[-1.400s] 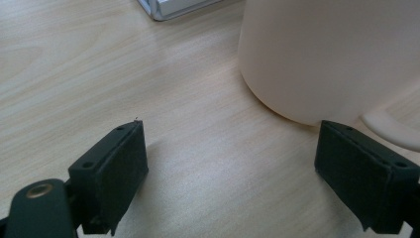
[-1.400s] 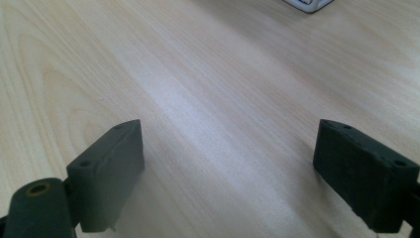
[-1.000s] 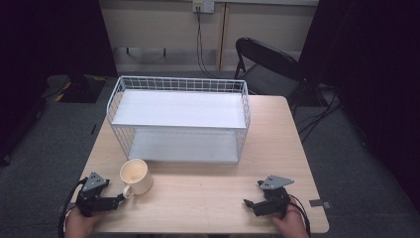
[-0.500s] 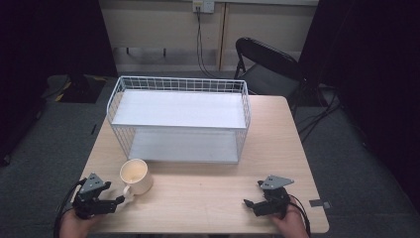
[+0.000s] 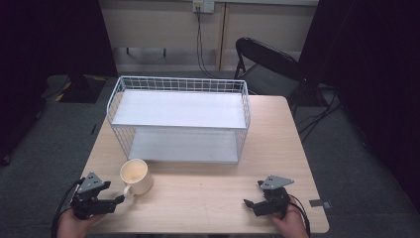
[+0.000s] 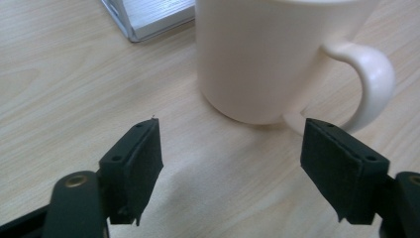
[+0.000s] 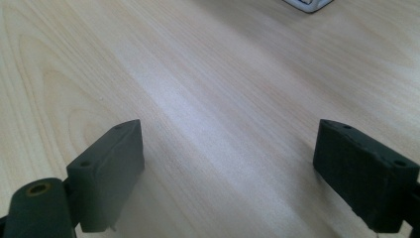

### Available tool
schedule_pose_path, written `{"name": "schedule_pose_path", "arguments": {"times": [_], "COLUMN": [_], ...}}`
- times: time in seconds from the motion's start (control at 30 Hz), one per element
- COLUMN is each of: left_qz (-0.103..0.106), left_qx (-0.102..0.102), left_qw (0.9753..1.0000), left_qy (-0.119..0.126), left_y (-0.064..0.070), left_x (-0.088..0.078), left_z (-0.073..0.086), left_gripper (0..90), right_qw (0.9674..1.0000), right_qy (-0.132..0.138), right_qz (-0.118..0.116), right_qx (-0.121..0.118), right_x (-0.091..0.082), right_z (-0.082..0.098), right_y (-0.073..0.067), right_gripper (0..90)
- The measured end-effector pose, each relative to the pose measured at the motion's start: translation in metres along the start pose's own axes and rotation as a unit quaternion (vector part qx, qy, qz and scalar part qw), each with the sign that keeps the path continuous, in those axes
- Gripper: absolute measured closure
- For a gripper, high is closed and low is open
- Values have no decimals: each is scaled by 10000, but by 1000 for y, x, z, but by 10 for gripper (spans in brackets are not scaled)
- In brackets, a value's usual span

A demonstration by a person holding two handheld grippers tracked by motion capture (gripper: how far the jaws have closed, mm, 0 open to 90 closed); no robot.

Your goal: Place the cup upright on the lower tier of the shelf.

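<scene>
We line the spread left gripper [image 6: 230, 168] on the mug [image 6: 270, 54] handle [image 6: 369, 82] before pinching; right gripper [image 7: 228, 173] idles spread, empty.

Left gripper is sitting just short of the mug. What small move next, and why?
Probably ease the left gripper forward so its open jaws straddle the mug's handle. The mug stands upright and untouched just ahead, handle toward the gripper; the jaws, though just narrowing, hold nothing.
</scene>
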State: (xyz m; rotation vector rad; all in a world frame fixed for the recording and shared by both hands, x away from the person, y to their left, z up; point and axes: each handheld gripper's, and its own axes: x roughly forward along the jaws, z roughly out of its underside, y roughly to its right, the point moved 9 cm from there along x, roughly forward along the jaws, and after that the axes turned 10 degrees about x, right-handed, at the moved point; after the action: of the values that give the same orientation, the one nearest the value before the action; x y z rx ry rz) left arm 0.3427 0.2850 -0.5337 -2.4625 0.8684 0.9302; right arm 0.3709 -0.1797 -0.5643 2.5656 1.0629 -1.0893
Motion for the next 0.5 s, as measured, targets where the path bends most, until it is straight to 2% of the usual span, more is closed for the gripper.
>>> {"name": "schedule_pose_path", "arguments": {"times": [0.13, 0.23, 0.5], "left_qz": [55, 53, 127], "left_qx": [-31, 23, 0], "left_qw": [10000, 10000, 9999], "left_qy": [-4, -55, -10], "left_y": [4, 5, 12], "left_x": [-2, -3, -13], "left_z": [2, 3, 5], "left_gripper": [244, 244, 247], "right_qw": [10000, 10000, 10000], "right_qy": [-3, 0, -2], "right_qz": [-2, 1, -3], "right_qx": [-10, 0, -10], "right_x": [0, 0, 0], "right_z": [0, 0, 0], "right_y": [0, 0, 0], "right_gripper": [117, 117, 117]}}
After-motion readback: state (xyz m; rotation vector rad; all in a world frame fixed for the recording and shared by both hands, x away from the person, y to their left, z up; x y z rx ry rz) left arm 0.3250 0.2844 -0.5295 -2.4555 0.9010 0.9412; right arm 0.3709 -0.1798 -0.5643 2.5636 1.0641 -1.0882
